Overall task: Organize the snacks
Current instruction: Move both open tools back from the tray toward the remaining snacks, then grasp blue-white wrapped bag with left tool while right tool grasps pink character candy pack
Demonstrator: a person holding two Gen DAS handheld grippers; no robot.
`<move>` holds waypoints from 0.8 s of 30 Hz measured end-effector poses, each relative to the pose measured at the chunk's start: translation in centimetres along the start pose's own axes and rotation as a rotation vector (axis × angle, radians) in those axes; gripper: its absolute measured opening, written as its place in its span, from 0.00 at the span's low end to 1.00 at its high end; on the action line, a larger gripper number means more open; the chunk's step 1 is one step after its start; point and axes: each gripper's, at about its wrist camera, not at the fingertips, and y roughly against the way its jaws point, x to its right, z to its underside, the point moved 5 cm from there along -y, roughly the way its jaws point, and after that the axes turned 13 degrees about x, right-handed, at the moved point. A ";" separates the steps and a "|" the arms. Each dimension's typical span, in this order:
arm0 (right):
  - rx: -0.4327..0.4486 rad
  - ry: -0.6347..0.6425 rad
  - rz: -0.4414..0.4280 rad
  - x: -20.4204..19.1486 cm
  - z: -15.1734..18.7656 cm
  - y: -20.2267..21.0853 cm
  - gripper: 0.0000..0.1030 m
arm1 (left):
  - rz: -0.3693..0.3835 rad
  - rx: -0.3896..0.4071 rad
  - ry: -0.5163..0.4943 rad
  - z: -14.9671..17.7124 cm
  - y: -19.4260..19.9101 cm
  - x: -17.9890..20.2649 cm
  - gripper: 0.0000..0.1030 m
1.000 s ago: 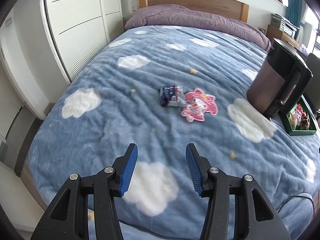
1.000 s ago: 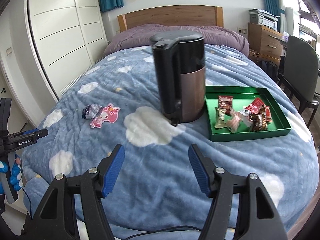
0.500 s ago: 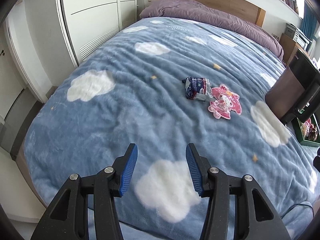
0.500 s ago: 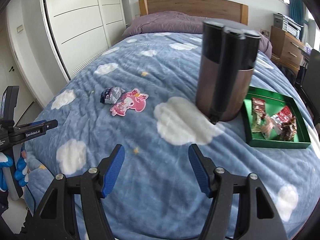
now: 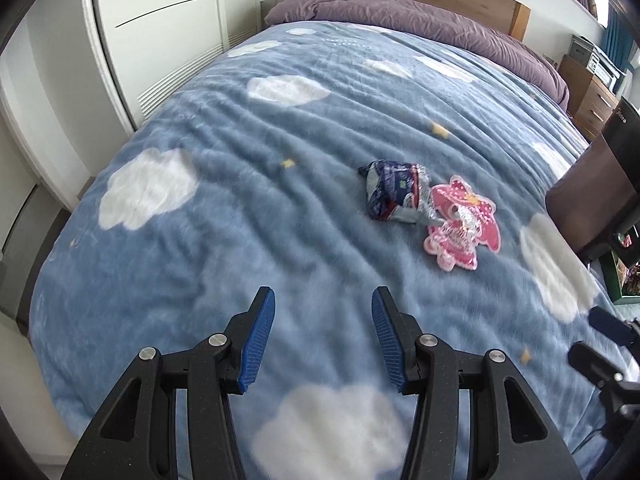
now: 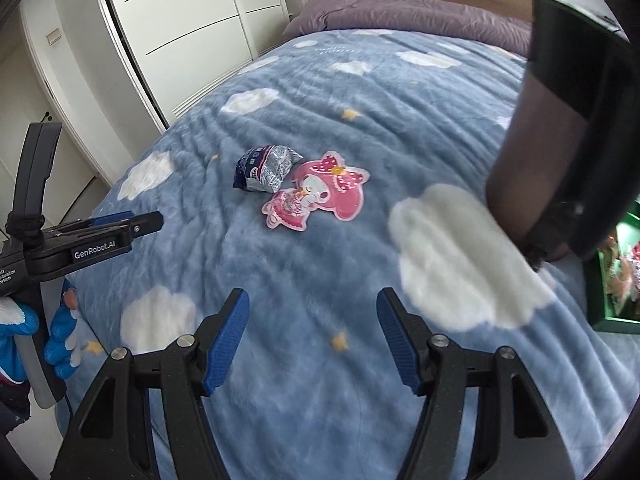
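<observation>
**Still loose: two snacks on the blanket, both grippers empty**

Plainly, neither tool has hold of anything. The left gripper (image 5: 323, 334) hangs over the blue cloud blanket (image 5: 224, 208) with its blue pads parted to a moderate gap, only fabric showing between them. The right gripper (image 6: 312, 338) stands likewise parted, a little wider by the look of it, and equally empty.

Both point down toward the same pair of snacks out on the blanket, well ahead of the fingertips. A crumpled dark-blue packet (image 5: 396, 196) lies beside a pink packet (image 5: 462, 228) cut in the shape of a cartoon character with a bow; the two touch at their edges. In the right view they are the blue packet (image 6: 266, 168) and the pink one (image 6: 316, 196), the left gripper entering from the left edge in a blue-gloved hand (image 6: 60, 336).

To the right stands a dark brown-and-black kettle (image 6: 560, 128), upright on the blanket. Just past it sits a green tray (image 6: 600, 300), mostly cut off by the frame, with several wrapped snacks (image 6: 620, 276) inside. A purple pillow (image 5: 380, 4) lies at the headboard.
</observation>
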 end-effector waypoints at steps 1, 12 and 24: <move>-0.007 -0.014 -0.009 0.1 -0.1 -0.9 1.00 | 0.013 -0.004 -0.005 -0.4 -0.6 0.5 0.43; -0.042 -0.119 -0.047 2.6 -1.1 -7.5 1.00 | 0.103 -0.022 -0.011 -4.2 -6.1 3.8 0.45; -0.064 -0.234 -0.110 5.8 -2.4 -12.6 1.00 | 0.151 -0.058 -0.049 -4.9 -10.3 5.9 0.47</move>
